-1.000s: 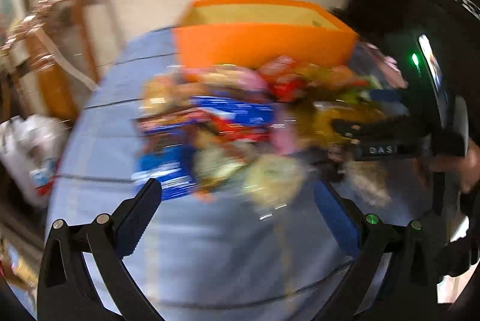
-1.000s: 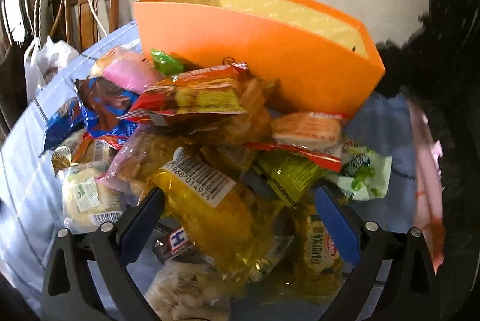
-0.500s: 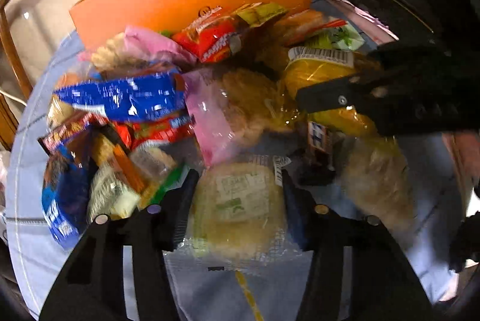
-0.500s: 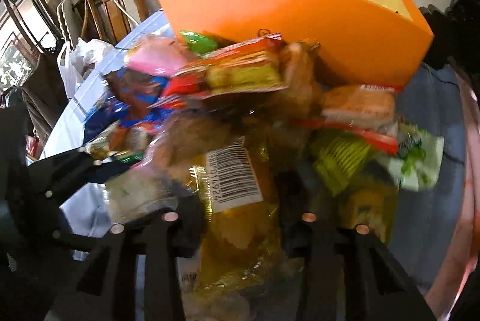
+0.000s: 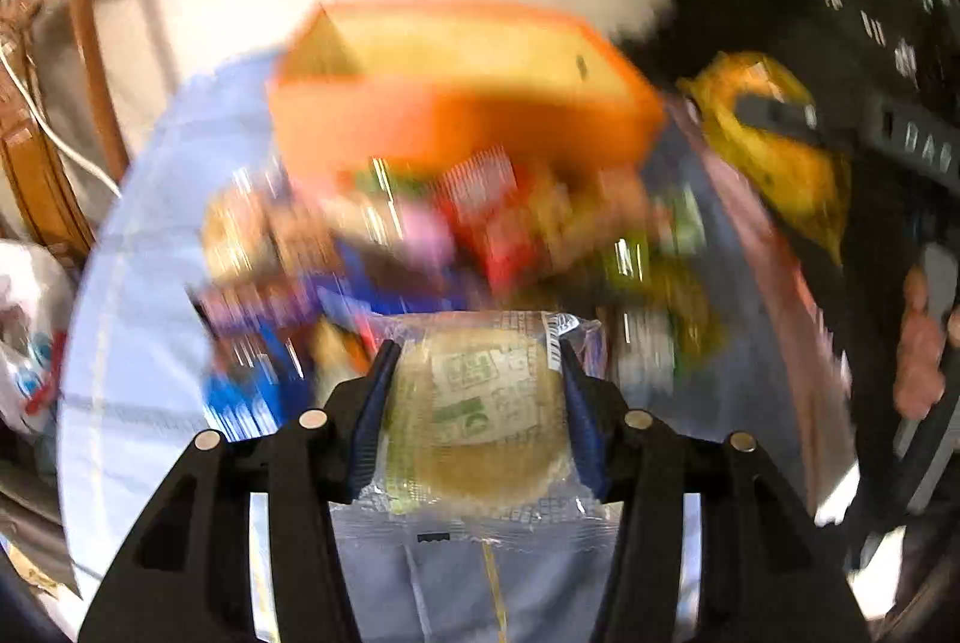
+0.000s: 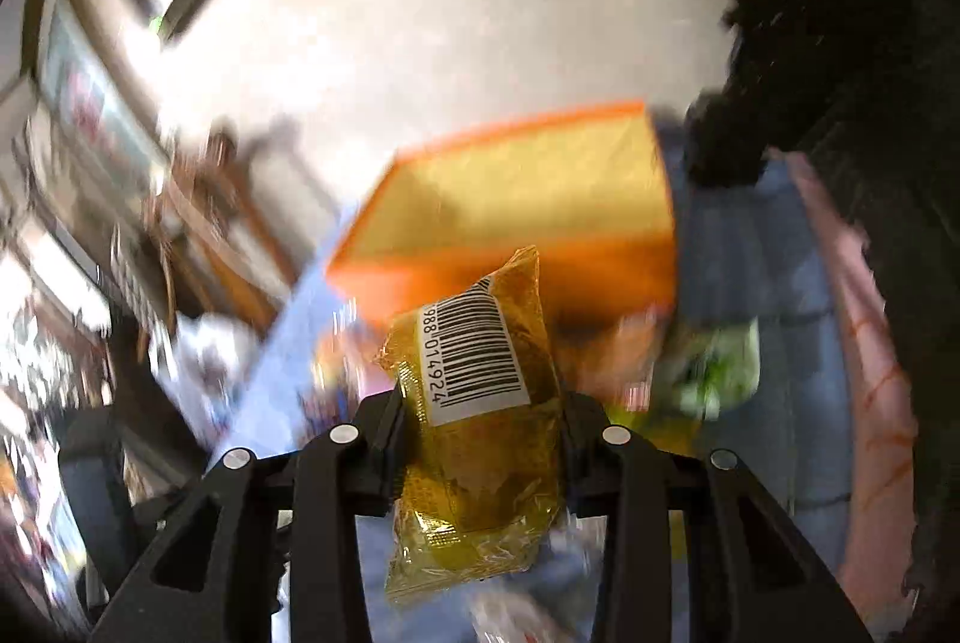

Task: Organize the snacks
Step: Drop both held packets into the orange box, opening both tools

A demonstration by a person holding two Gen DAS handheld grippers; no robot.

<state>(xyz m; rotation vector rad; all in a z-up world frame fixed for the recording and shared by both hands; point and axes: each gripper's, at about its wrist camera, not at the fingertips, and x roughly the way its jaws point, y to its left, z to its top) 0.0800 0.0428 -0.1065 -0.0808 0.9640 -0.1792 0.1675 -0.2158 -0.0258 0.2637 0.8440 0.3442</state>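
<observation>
Half a second back both grippers were down in the snack pile; by this moment each had come up with a packet in its grip. The left gripper (image 5: 474, 391) had lifted the round pale cake (image 5: 480, 421) in its clear wrapper off the heap, and the right gripper (image 6: 480, 433) had pulled the yellow packet (image 6: 474, 439) up, its barcode label facing the camera.

The cake sat right between the left fingers, its wrapper spilling out behind and ahead of the blue pads (image 5: 372, 415). The blurred snack pile (image 5: 456, 235) lay just beyond the left fingertips, and the orange box (image 5: 462, 126) stood past that, open side up. From the right wrist view, the orange box (image 6: 516, 217) showed ahead of the yellow packet's top edge.

Both grippers were closed down to packet width: left clamped on the cake's sides, right pinching the yellow packet around its middle, the packet's ends sticking out above and below the fingers.
</observation>
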